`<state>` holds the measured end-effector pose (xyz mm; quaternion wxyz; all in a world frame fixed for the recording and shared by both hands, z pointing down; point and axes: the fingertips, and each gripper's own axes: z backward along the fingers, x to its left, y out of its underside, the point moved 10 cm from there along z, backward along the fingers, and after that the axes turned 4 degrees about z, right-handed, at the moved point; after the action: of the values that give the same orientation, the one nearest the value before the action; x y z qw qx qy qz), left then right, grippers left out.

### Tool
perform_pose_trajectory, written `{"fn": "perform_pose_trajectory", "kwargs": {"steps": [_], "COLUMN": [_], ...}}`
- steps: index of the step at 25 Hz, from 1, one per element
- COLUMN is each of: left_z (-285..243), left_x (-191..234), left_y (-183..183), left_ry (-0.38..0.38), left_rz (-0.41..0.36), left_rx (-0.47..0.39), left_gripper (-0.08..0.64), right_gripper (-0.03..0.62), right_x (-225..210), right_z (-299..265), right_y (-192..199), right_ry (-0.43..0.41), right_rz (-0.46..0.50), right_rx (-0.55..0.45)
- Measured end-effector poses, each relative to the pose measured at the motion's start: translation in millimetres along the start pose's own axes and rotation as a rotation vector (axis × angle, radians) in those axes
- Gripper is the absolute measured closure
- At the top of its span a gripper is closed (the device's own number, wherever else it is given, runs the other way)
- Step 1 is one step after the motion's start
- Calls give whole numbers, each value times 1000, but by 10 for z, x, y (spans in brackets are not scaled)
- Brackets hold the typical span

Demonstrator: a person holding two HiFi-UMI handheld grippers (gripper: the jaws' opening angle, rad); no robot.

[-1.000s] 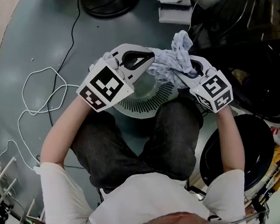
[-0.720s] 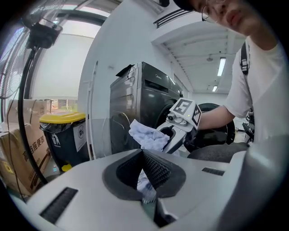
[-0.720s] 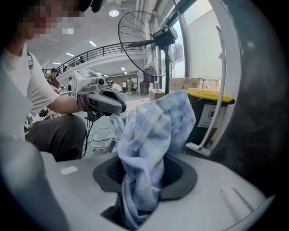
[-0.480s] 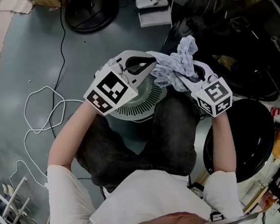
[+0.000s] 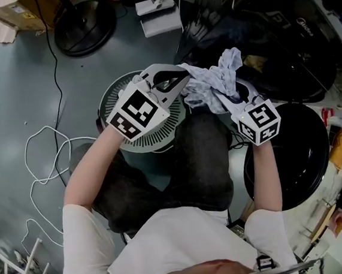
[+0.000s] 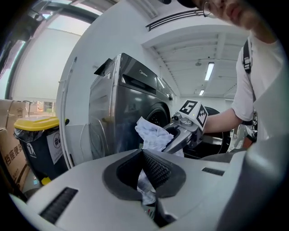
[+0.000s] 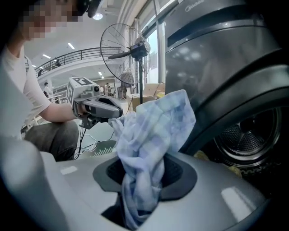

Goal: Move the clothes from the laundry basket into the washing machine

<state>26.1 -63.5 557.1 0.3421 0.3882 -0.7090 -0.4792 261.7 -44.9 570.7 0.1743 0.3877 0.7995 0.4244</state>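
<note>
A light blue checked cloth (image 5: 214, 82) hangs bunched between my two grippers, above the person's knees. My left gripper (image 5: 179, 80) is shut on one end of it (image 6: 145, 191). My right gripper (image 5: 232, 94) is shut on the other end, and the cloth (image 7: 153, 135) rises in a thick fold out of its jaws. The white round laundry basket (image 5: 129, 140) stands on the floor below the left gripper. The dark grey washing machine (image 5: 282, 38) is at the upper right, its drum opening (image 7: 246, 135) just beyond the cloth. Each gripper shows in the other's view: right gripper (image 6: 180, 135), left gripper (image 7: 97, 108).
The machine's round black door (image 5: 293, 158) hangs open at the right, beside the right arm. A fan's base (image 5: 85, 24) and a white cable (image 5: 46, 151) are on the floor at the left. A yellow-lidded bin (image 6: 38, 144) stands left of the machine.
Both grippers have carried the cloth together away from the basket and toward the washing machine. The machine's front fills more of the head view, and more of the basket shows.
</note>
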Motion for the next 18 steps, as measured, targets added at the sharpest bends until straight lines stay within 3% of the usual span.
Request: {"fn": "perform_pose_trajectory", "kwargs": {"steps": [5,9,18], "left_z": [-154,-295,-387], "left_x": [-43,-45,-41], "left_y": [-27,-24,-27], "left_ry": [36,61,88], "left_rz": [-9,74,42], "left_rx": [-18,-63,-54], "left_gripper": [554,554,554], "right_gripper": [426,426,426], "right_x": [-100,-209,-325], "right_z": [278,555,846], "right_y": [144,230,386], "right_ry": [124,214,386], "right_rz": [-55,-88,-111], "right_rx": [-29,-54,-68]}}
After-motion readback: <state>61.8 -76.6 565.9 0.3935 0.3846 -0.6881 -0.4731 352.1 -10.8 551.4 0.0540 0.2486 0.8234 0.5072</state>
